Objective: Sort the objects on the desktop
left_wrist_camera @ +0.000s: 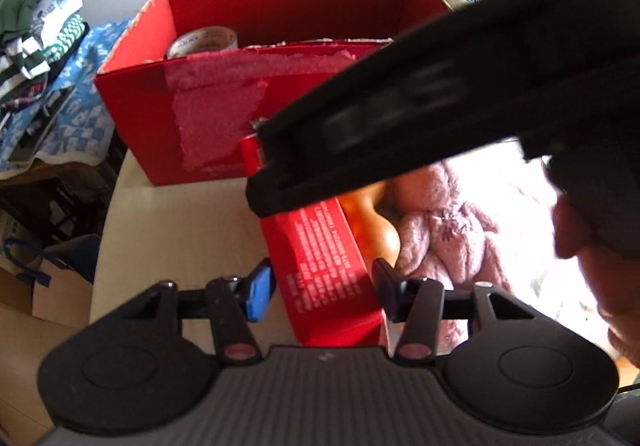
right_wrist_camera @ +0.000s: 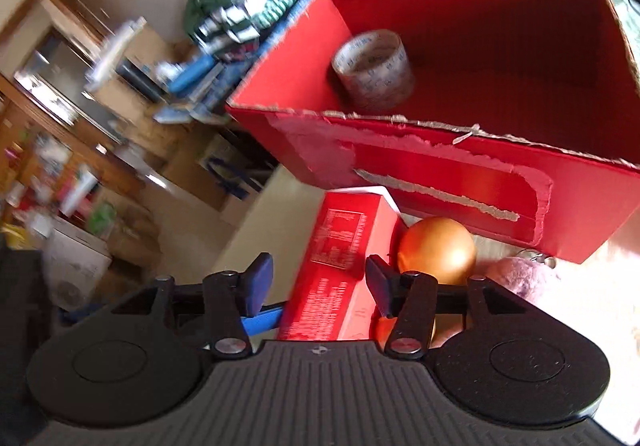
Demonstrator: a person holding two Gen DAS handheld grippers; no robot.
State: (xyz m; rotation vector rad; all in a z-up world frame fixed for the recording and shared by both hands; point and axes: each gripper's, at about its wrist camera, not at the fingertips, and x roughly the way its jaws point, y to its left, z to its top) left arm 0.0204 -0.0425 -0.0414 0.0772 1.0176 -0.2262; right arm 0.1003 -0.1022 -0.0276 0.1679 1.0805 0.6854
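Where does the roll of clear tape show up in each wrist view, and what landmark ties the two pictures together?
Left wrist: the tape roll peeks over the near wall of the big red box, upper left of centre, only its top visible.
Right wrist: the tape roll stands inside the big red box, upper centre, near its left wall.
Shared landmark: the small red carton between each gripper's fingers.

A pile of folded clothes lies on a blue patterned cloth — cardboard boxes sit below.
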